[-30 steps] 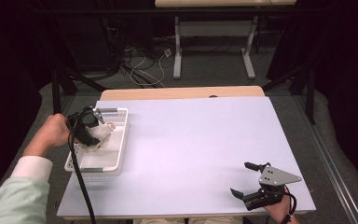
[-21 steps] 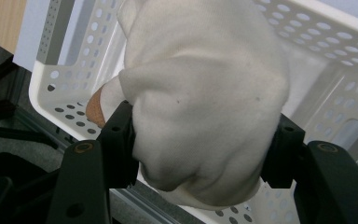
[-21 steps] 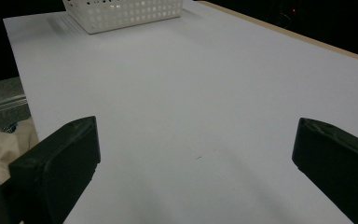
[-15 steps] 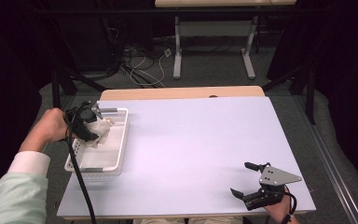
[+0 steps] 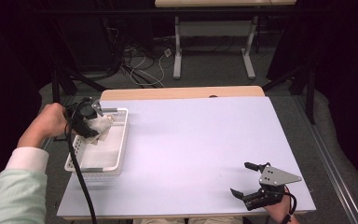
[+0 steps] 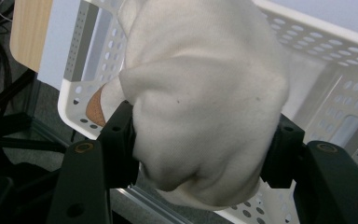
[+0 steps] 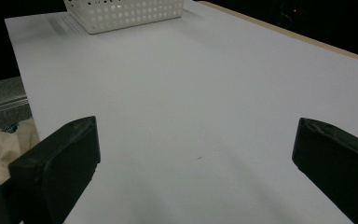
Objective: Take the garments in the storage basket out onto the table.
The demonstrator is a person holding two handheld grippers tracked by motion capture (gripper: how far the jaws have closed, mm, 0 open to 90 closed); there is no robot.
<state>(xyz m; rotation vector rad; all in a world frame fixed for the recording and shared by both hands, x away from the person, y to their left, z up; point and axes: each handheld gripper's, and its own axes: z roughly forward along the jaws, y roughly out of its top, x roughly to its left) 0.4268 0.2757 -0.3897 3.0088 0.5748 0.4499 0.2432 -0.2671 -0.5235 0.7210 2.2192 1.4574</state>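
Left arm: the forearm comes in from the lower left of the high view in a pale green sleeve with a white cuff; the left hand [image 5: 49, 122] is raised at the table's left edge, wrapped round the left gripper [image 5: 87, 122], which points rightward over the far end of the white basket [image 5: 116, 154]; a black cable hangs from it down past the basket's near end.

Left tool: its jaws are closed part-way onto a bunched cream cloth [image 6: 200, 98], pressing it from both sides; the bundle bulges out between and above them.

Cloth position: held up over the far end of the basket, above its rim; in the high view its lower folds [image 5: 101, 127] hang into the basket, though whether they touch the floor of it I cannot tell.

Cloth orientation: a rounded wad rather than a strip; its longer run goes from the jaws up and away along the gripper's line; a small orange-brown patch shows at its left side in the left gripper view.

Right arm: low at the near right corner of the table [image 5: 205, 140]; the right gripper [image 5: 251, 179] points left, across the table.

Right tool: jaws spread wide, nothing between them but bare table top.

Left gripper view adds: the basket's perforated wall and the grip itself, close up.

Right gripper view adds: the basket far off at the table's opposite end; some pale fabric below the table edge.
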